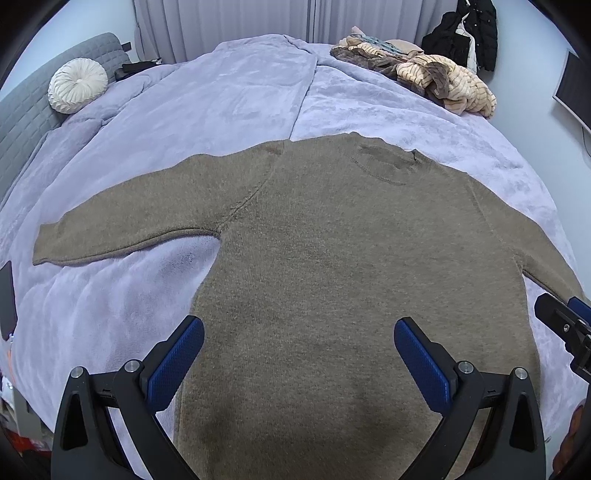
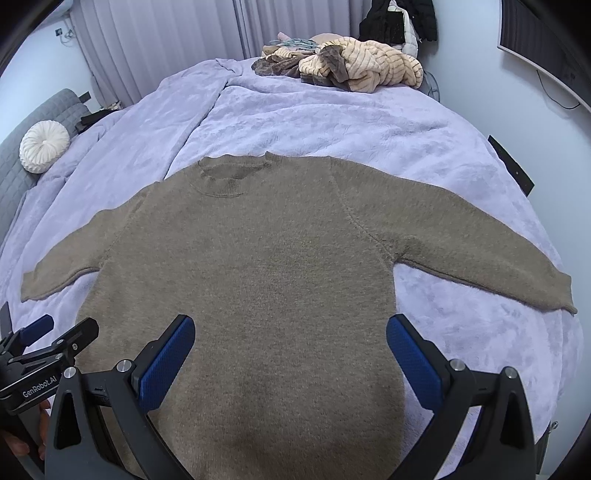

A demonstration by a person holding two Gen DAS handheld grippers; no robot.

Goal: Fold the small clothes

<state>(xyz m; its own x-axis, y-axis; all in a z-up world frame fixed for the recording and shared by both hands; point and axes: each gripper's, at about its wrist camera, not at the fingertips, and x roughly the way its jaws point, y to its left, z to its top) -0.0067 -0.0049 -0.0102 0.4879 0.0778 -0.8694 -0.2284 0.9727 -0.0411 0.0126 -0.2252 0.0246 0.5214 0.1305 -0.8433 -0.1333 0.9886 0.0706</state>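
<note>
A brown knit sweater (image 1: 325, 251) lies flat on a lavender blanket (image 1: 229, 103), neck away from me and both sleeves spread out sideways. My left gripper (image 1: 299, 336) hovers open over the sweater's lower body, nothing between its blue pads. In the right wrist view the same sweater (image 2: 266, 266) fills the middle, and my right gripper (image 2: 290, 334) is open above its lower part, holding nothing. The right gripper shows at the right edge of the left wrist view (image 1: 565, 325); the left gripper shows at the left edge of the right wrist view (image 2: 48, 339).
A heap of striped beige and brown clothes (image 1: 424, 77) sits at the bed's far right corner. A round white cushion (image 1: 77, 85) leans on the grey headboard (image 1: 22, 114) at the left. Dark coats (image 1: 469, 33) hang by the far wall, curtains behind the bed.
</note>
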